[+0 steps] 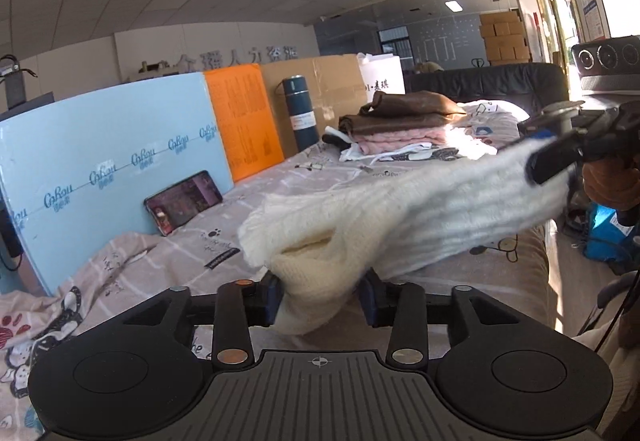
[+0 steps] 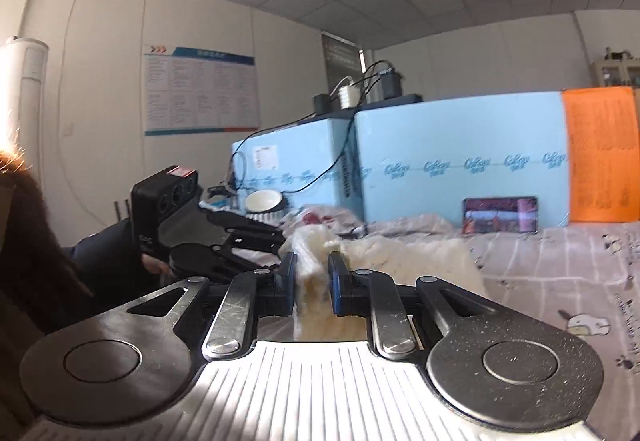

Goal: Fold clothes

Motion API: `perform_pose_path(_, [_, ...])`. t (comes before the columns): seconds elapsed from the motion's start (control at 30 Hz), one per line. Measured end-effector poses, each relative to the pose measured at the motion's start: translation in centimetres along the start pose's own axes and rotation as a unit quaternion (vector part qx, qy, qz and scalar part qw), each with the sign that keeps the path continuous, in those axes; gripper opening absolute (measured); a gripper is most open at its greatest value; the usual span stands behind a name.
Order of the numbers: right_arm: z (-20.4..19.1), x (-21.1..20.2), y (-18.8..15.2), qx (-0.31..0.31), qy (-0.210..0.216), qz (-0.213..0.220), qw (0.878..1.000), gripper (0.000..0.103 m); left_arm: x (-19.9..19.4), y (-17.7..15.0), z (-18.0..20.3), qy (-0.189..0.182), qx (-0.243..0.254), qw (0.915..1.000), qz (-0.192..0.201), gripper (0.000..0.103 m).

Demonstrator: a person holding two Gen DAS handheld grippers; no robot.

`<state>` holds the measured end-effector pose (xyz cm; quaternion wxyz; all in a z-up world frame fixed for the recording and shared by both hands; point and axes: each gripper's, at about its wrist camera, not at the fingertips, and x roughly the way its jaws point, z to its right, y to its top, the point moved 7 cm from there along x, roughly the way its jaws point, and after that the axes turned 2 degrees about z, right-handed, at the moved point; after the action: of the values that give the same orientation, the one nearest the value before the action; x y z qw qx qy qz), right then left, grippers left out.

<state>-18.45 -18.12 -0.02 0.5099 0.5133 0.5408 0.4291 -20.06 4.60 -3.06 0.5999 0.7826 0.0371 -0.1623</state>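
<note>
A cream knitted sweater (image 1: 400, 217) is stretched in the air above the bed between both grippers. My left gripper (image 1: 322, 297) is shut on one bunched end of it. My right gripper (image 2: 313, 273) is shut on the other end (image 2: 314, 281); it also shows in the left wrist view (image 1: 556, 161) at the far right, clamped on the sweater's edge. The left gripper shows in the right wrist view (image 2: 280, 241) at the left, pinching the knit. The sweater sags between them, and part of it (image 2: 420, 261) lies over the bed.
The bed (image 1: 304, 177) has a pink-grey cartoon sheet. Folded brown and pink clothes (image 1: 400, 125) are stacked at its far end. A phone (image 1: 184, 201) leans on blue foam boards (image 1: 100, 169) along the left, beside an orange board (image 1: 244, 121) and a dark bottle (image 1: 300, 113).
</note>
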Motion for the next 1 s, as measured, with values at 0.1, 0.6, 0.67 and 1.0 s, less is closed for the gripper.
perform_pose_path(0.1, [-1.0, -0.3, -1.0, -0.005, 0.003, -0.013, 1.0, 0.072, -1.6, 0.8, 0.5, 0.009, 0.009, 0.9999, -0.003, 0.081])
perform_pose_path(0.6, [3.3, 4.0, -3.2, -0.001, -0.106, -0.072, 0.992, 0.084, 5.5, 1.5, 1.1, 0.065, 0.046, 0.9887, -0.127, 0.096])
perform_pose_path(0.67, [3.8, 4.6, -3.7, -0.006, -0.128, -0.086, 0.988, 0.084, 7.1, 0.8, 1.3, 0.066, 0.054, 0.9848, -0.151, 0.096])
perform_pose_path(1.0, [7.0, 5.3, -4.4, -0.041, -0.252, -0.085, 0.963, 0.047, 10.7, -0.4, -1.4, 0.064, -0.062, 0.9823, -0.165, 0.069])
